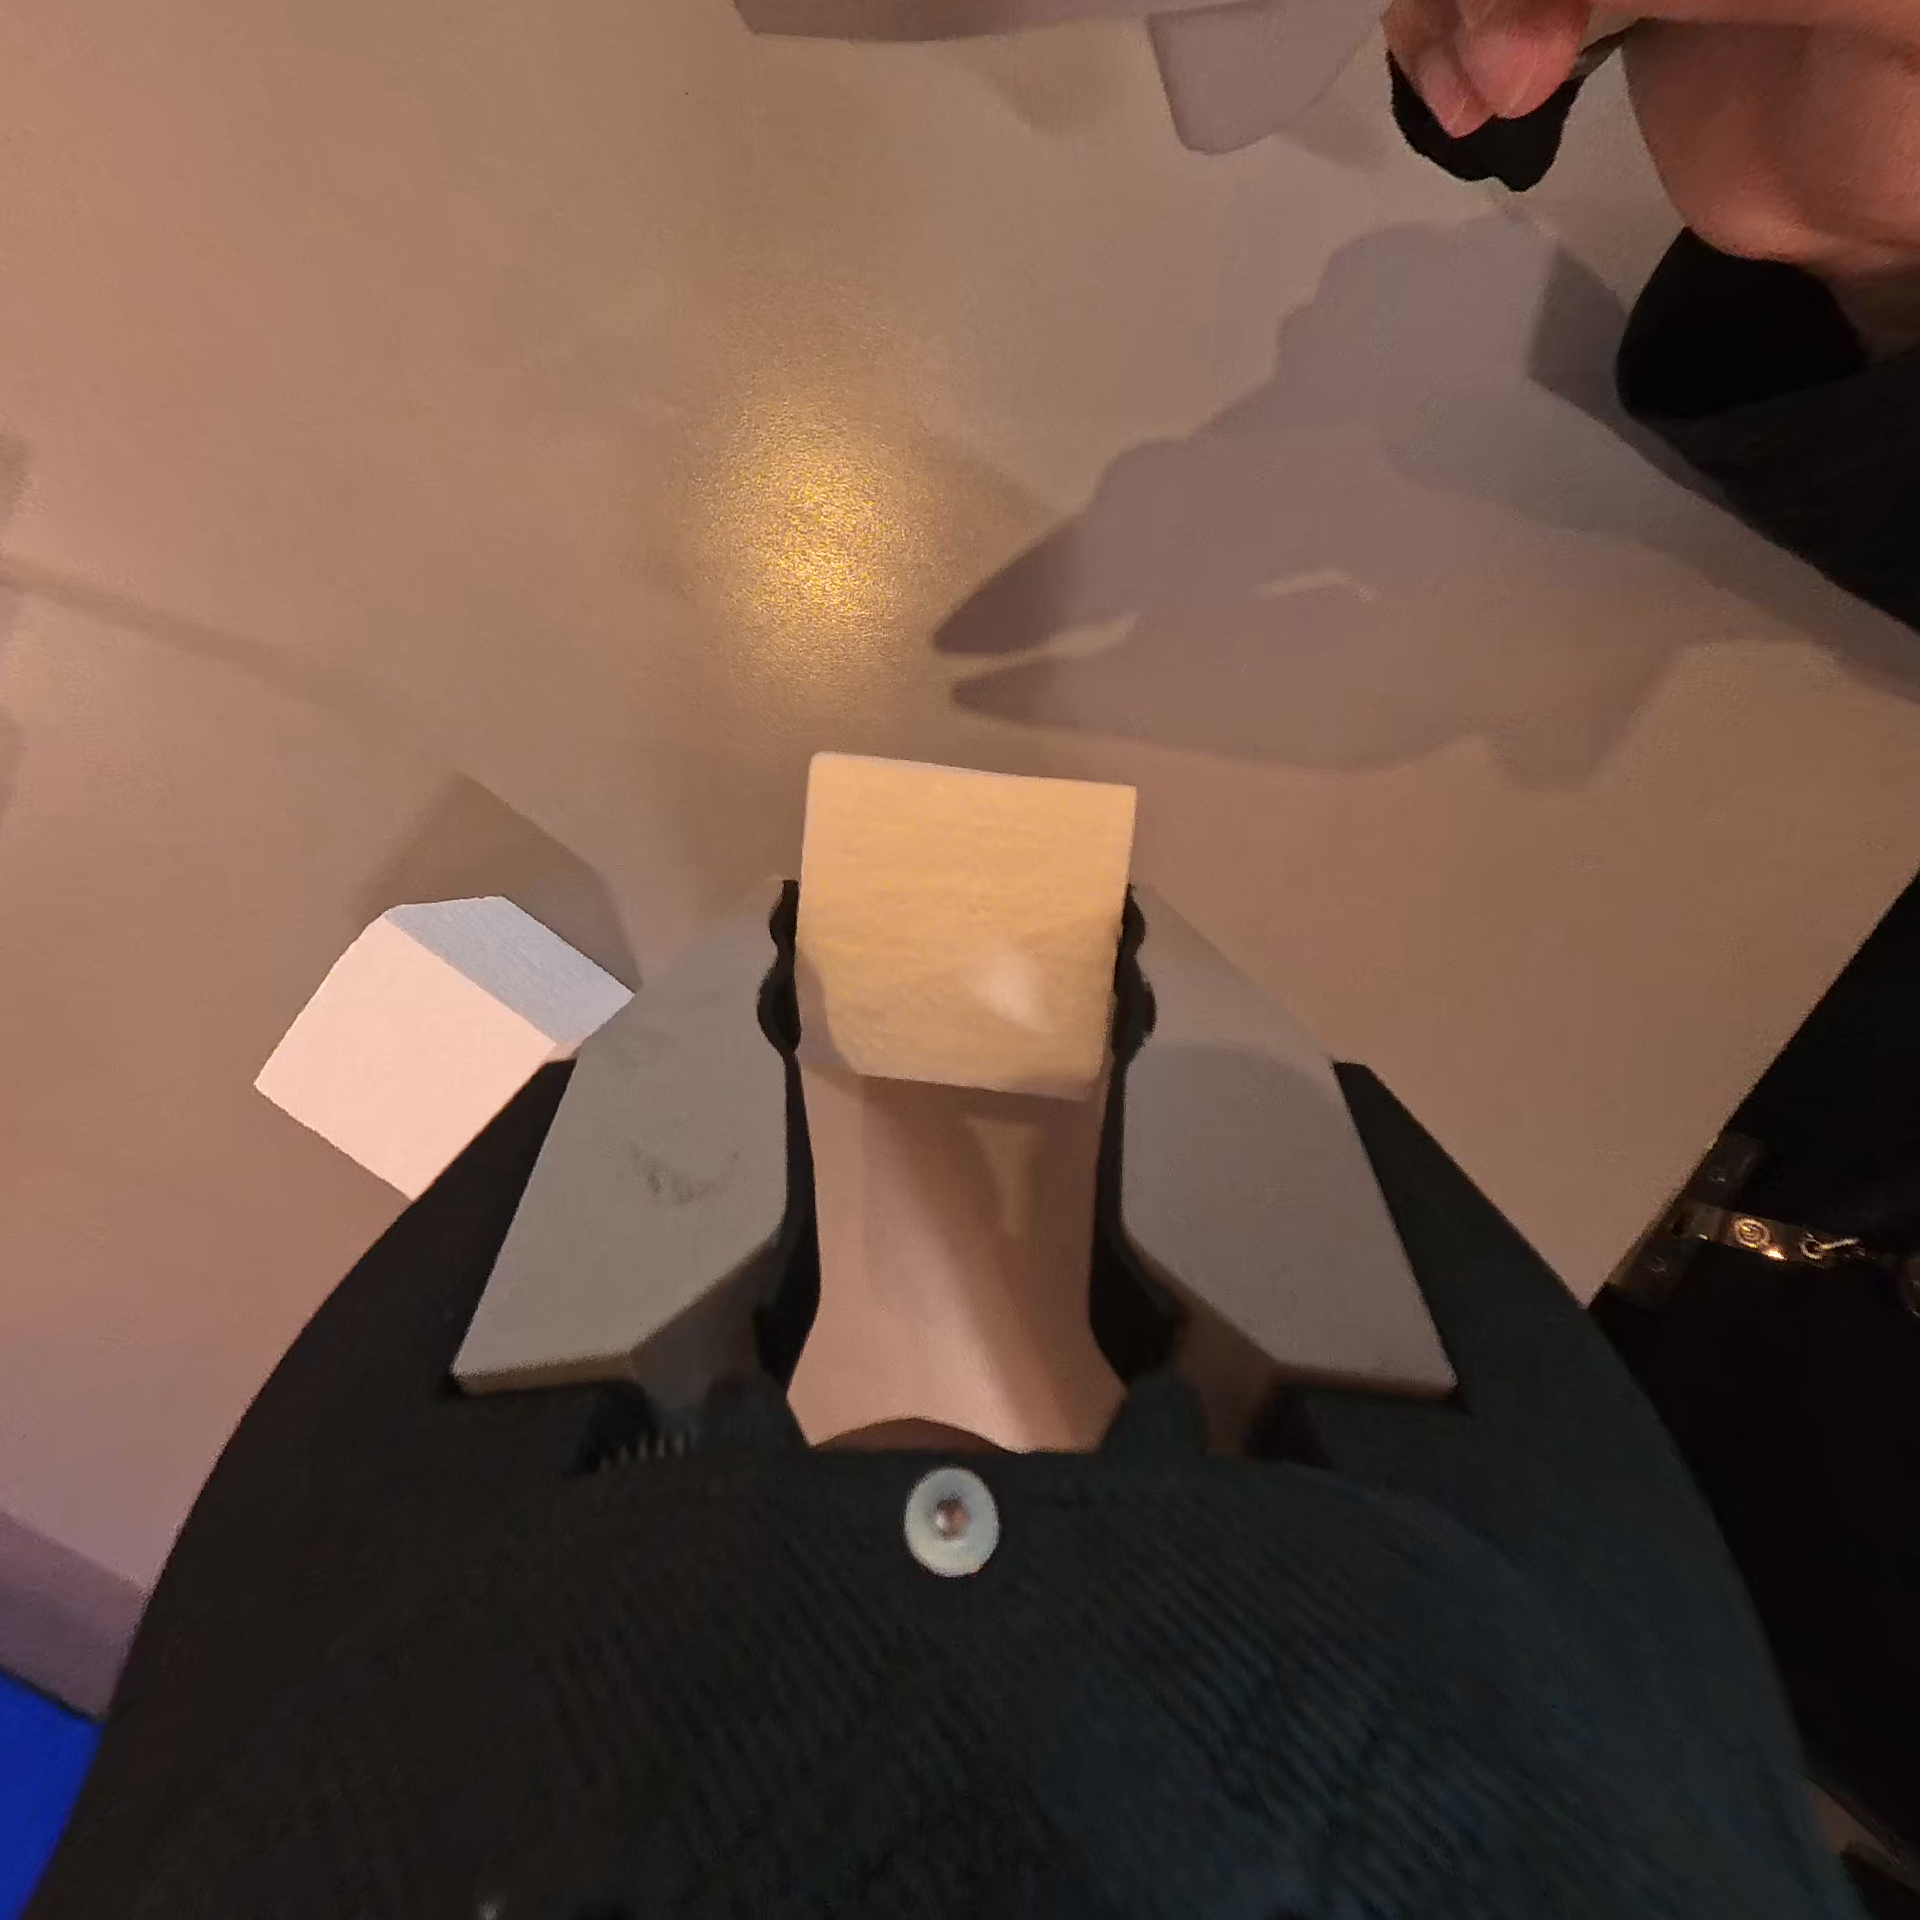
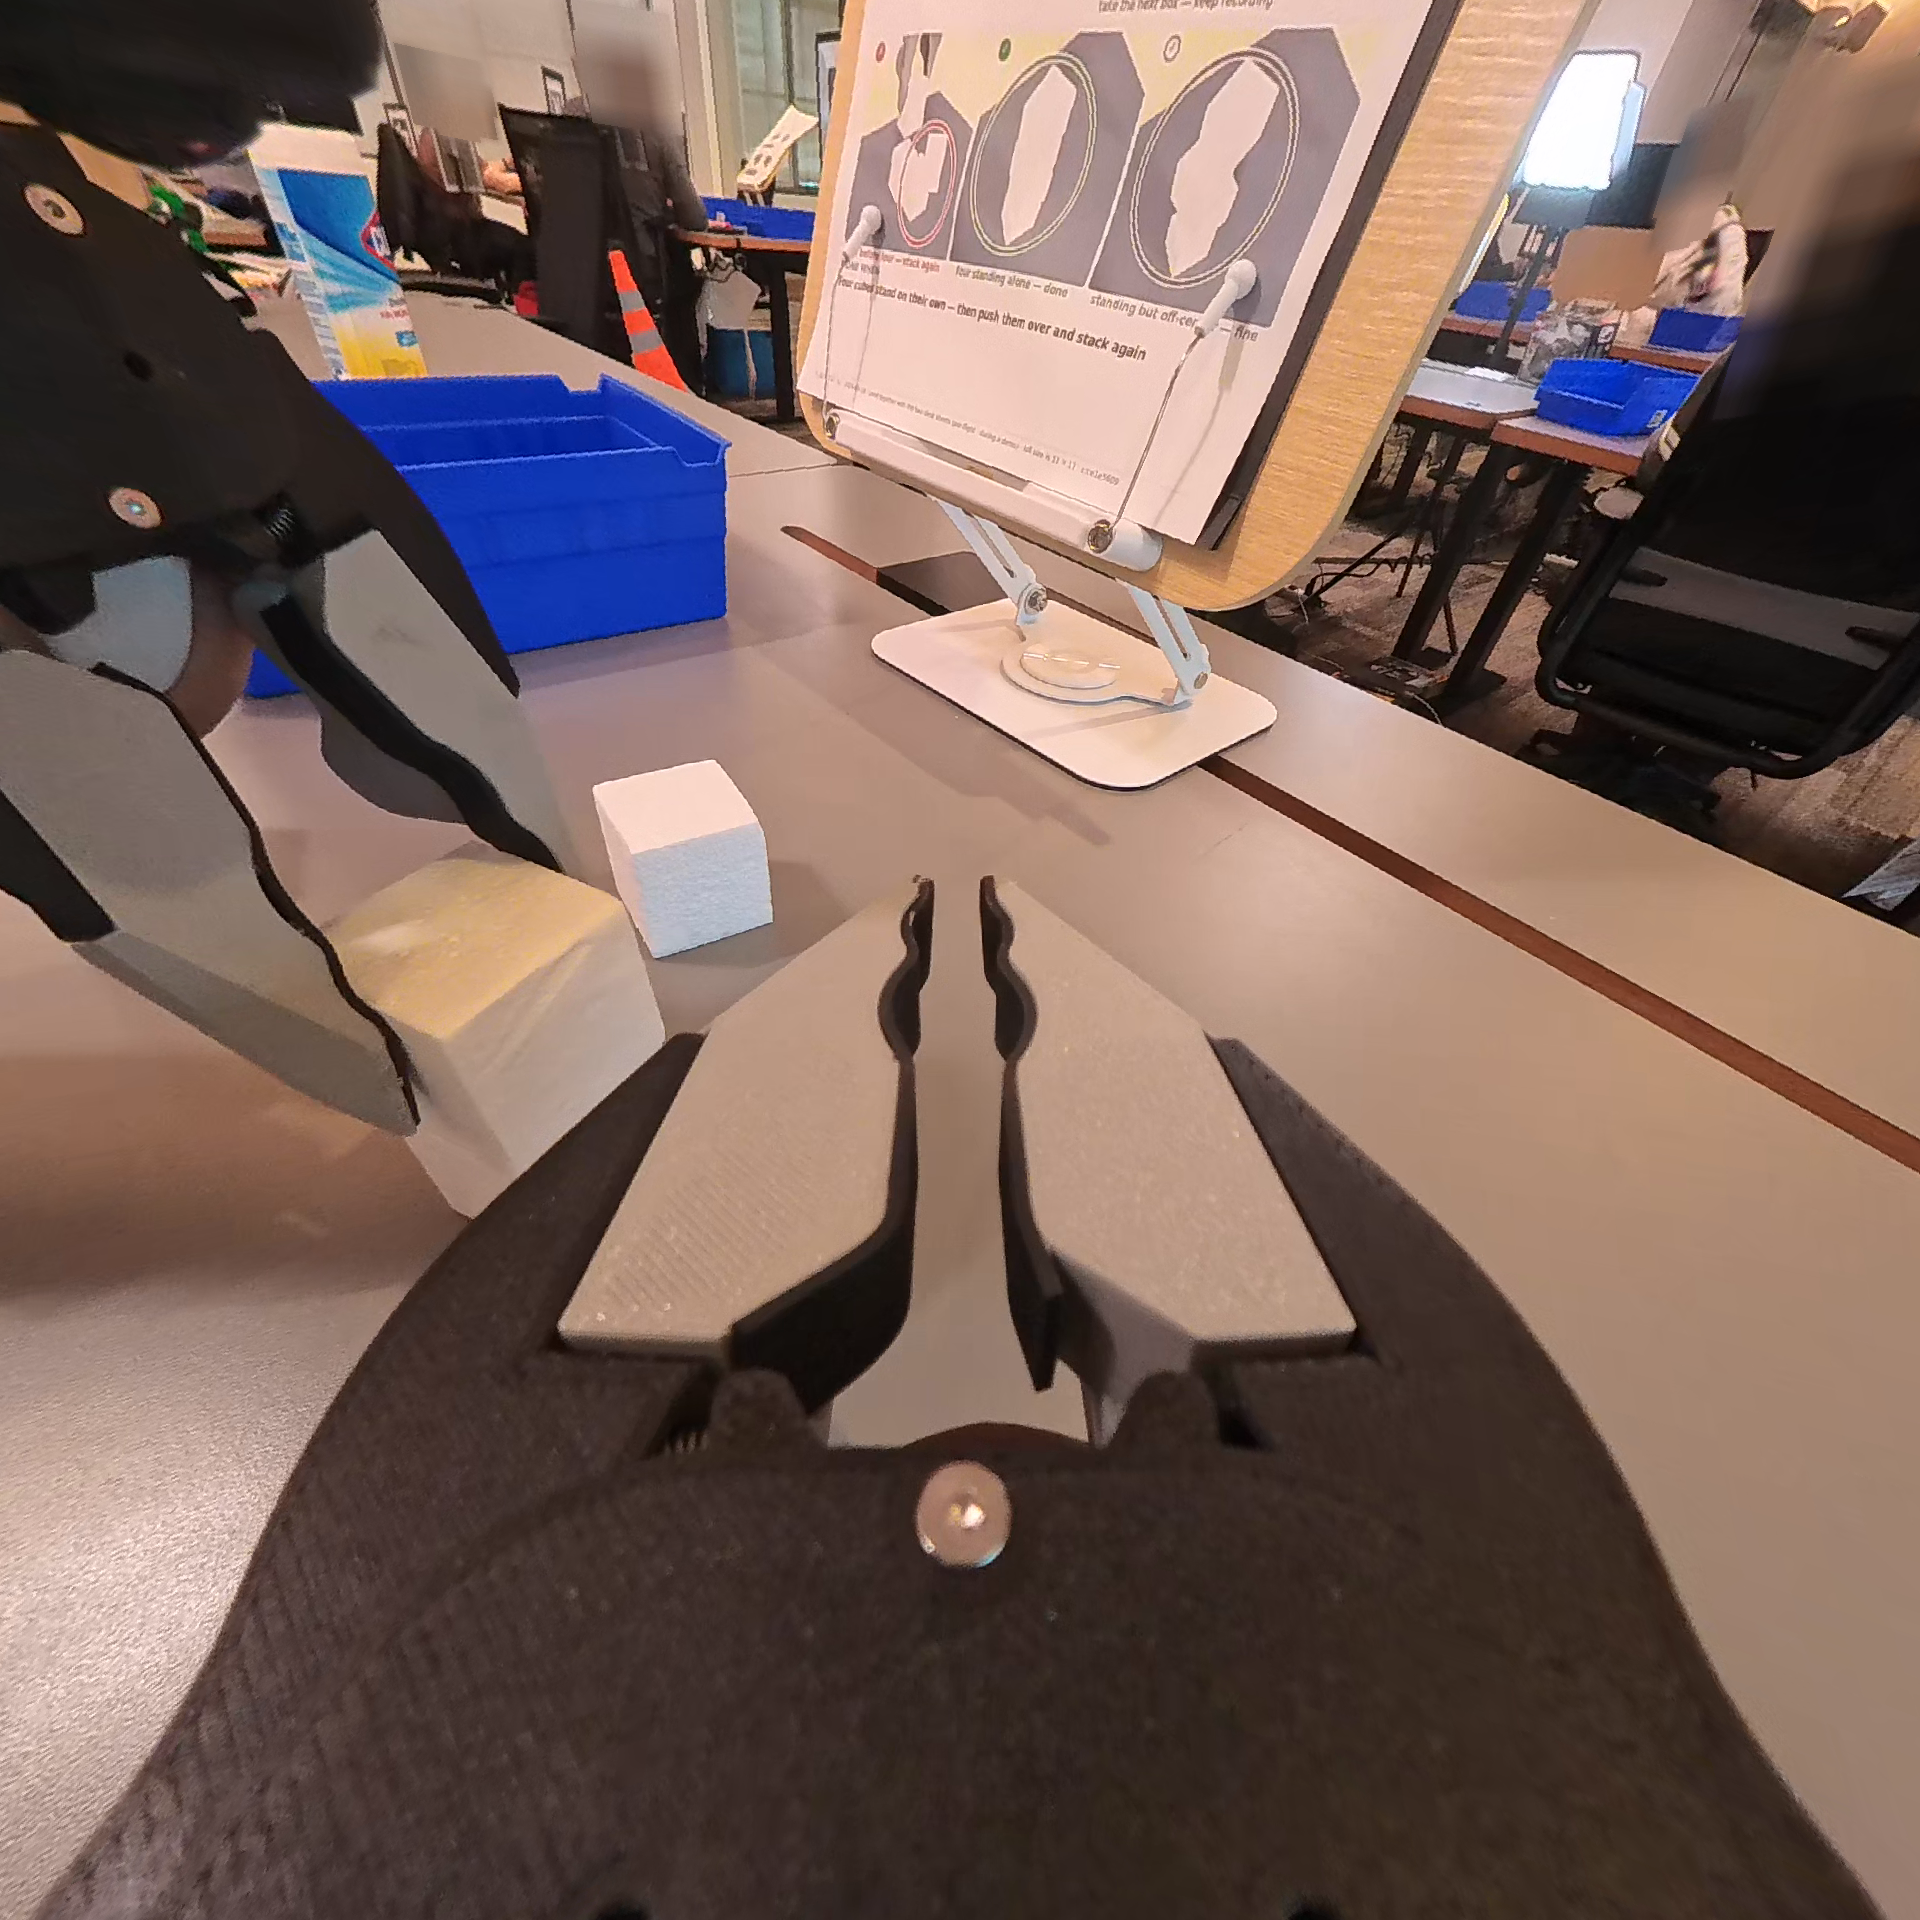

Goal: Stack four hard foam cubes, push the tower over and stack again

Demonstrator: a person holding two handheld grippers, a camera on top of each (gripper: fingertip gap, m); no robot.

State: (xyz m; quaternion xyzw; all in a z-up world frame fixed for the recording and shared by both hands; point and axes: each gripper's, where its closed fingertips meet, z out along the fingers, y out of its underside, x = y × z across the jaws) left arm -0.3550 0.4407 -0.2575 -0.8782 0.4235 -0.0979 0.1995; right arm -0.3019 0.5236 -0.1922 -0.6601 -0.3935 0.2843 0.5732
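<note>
My left gripper [image 1: 961, 935] is shut on a pale foam cube [image 1: 966, 914], gripping its two sides at the fingertips. In the right wrist view the left gripper [image 2: 473, 987] holds that cube [image 2: 520, 987] low over the grey table [image 2: 1351, 1143]; I cannot tell what is under it. A second white foam cube [image 1: 416, 1049] sits on the table just left of it, and also shows in the right wrist view [image 2: 691, 852]. My right gripper [image 2: 956, 894] is empty, its fingertips almost touching, and hovers to the right of both cubes.
A blue bin [image 2: 561, 499] stands at the back left. A document stand [image 2: 1081, 686] holding a printed sheet is behind the cubes. A dark seam [image 2: 1558, 966] crosses the table. The hand holding the right gripper [image 1: 1766, 125] is at the far right. The left gripper's tips are roughly 12 cm from the right gripper's.
</note>
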